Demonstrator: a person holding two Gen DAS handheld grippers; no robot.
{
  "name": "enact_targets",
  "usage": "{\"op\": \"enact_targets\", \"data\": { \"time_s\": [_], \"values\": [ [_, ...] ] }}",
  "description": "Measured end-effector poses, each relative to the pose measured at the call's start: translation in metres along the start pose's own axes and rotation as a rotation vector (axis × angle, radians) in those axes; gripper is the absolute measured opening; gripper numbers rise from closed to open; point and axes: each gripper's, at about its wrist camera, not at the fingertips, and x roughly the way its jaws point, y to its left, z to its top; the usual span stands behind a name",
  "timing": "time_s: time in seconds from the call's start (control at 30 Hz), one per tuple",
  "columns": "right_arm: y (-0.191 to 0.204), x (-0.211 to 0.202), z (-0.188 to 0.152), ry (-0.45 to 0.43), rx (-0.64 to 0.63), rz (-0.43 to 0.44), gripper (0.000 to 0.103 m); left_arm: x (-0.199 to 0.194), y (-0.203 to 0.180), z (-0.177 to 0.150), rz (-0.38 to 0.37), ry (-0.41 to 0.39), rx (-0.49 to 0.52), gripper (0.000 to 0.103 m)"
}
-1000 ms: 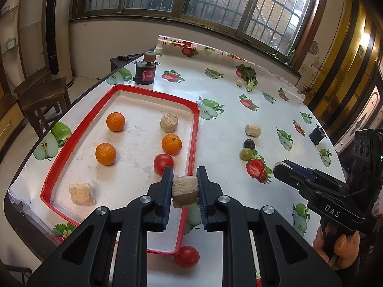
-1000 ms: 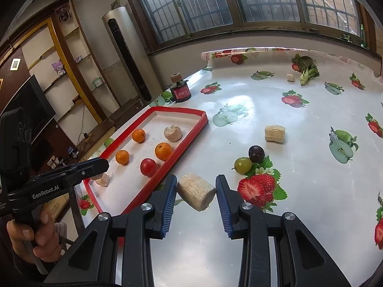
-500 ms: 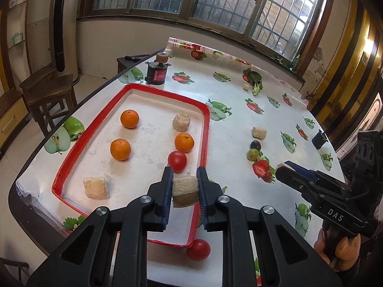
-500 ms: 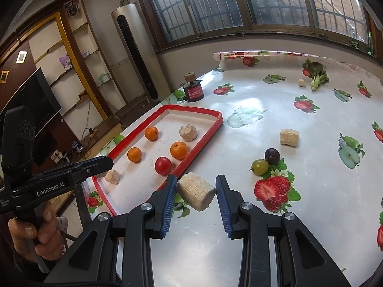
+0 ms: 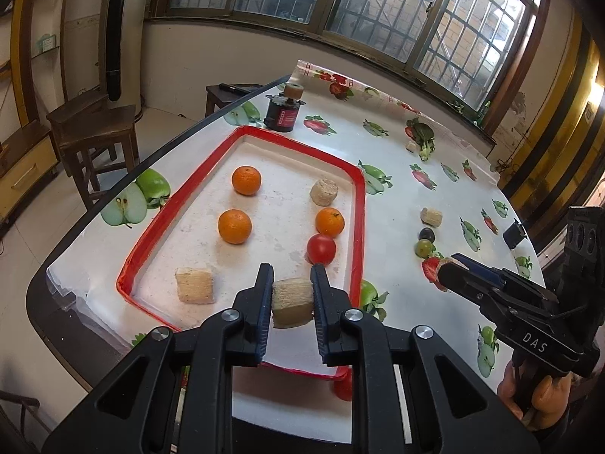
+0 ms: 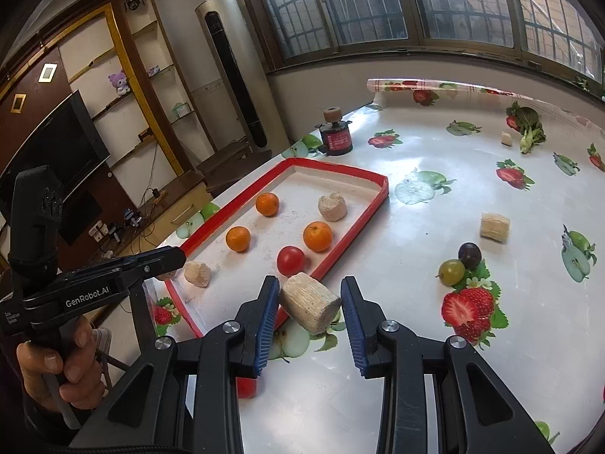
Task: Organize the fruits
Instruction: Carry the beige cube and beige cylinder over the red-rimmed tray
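My left gripper (image 5: pixel 292 269) is shut on a beige fibrous chunk (image 5: pixel 293 302), held over the near end of the red-rimmed tray (image 5: pixel 143 249). In the tray lie three oranges (image 5: pixel 235 226), a tomato (image 5: pixel 321 249) and two beige pieces (image 5: pixel 194 285). My right gripper (image 6: pixel 310 282) is shut on a tilted beige cylinder (image 6: pixel 310 302), just right of the tray's near corner (image 6: pixel 340 246). On the cloth to the right lie a green grape (image 6: pixel 450 272), a dark grape (image 6: pixel 470 253) and another beige piece (image 6: pixel 494 227). A loose tomato (image 5: pixel 343 387) sits by the table's front edge, half hidden.
A dark jar (image 5: pixel 284 111) with a cork stands beyond the tray's far end. Leafy greens (image 6: pixel 529 132) and a small beige bit (image 6: pixel 506 138) lie at the far right. A wooden stool (image 5: pixel 98 132) stands off the table's left edge. The cloth's printed fruit is flat.
Both grippers have moved left, each still holding its beige piece; the tray and fruit have slid rightward in both views. Nothing on the table has shifted.
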Motion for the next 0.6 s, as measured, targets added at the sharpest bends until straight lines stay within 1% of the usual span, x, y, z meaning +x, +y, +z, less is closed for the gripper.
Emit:
{"op": "enact_targets", "data": {
  "time_s": [0.27, 0.6],
  "values": [
    [0.015, 0.029, 0.017, 0.030, -0.023, 0.035, 0.034, 0.012, 0.007, -0.010, -0.016, 0.044, -0.018, 0.017],
    [0.022, 0.079, 0.047, 0.069, -0.022, 0.063, 0.034, 0.034, 0.001, -0.014, -0.051, 0.098, -0.013, 0.017]
  ]
}}
